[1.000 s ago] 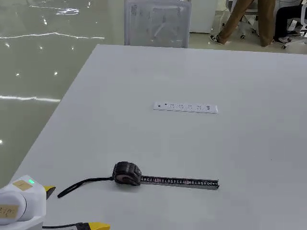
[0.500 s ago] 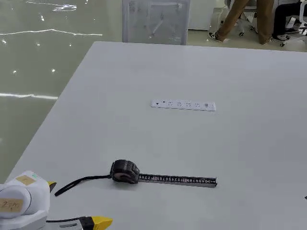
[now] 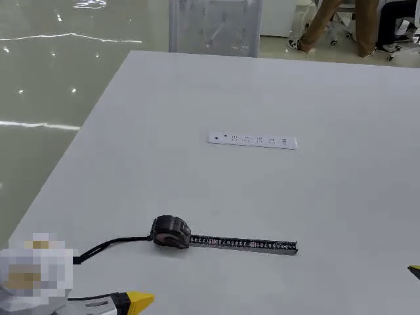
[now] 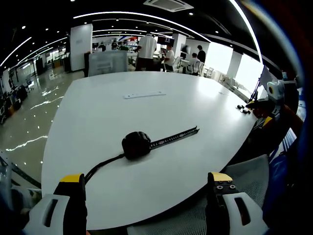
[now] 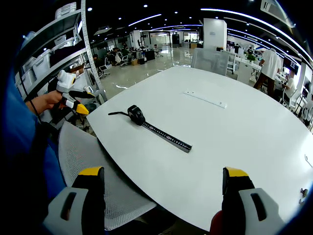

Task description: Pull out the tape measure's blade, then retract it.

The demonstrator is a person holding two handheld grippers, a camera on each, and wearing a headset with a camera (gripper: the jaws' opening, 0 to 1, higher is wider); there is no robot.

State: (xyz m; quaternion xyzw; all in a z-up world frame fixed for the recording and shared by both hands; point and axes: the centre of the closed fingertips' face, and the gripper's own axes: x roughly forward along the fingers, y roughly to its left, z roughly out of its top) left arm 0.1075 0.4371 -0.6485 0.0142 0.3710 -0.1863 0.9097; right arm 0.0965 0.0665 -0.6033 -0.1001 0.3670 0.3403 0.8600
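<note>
Ahead of my left gripper (image 4: 146, 178), past the gap between its two yellow-tipped jaws, the tape measure (image 4: 136, 145) lies on the white table (image 4: 161, 105). Both pairs of my jaws stand wide apart and hold nothing. They hang off the near edge of the table, well short of the tool. From my right gripper (image 5: 163, 172) the tool is also ahead and a little toward its left jaw.

The blade (image 4: 174, 137) is already drawn out some way and lies flat, running from the case toward my right side. A dark wrist strap (image 4: 100, 166) trails from the case back toward my left jaws.

I judge the case compact and fairly heavy for its size. Its dark shell looks rubbery, so my pads should grip it well. The tabletop looks smooth, though, so an unheld case would likely slide when the blade is pulled. I would close my left jaws across the case's two flat sides and pin it there.

The blade is thin metal, stiff along its curve but quick to kink if bent sideways. The end hook (image 5: 188, 149) is the place for my right jaws, with the pull kept straight along the blade's line. I cannot tell whether a lock is holding the blade out. Such blades are usually sprung, so on the return I would guide it in rather than let it whip. The strap is soft and gives no useful hold.
</note>
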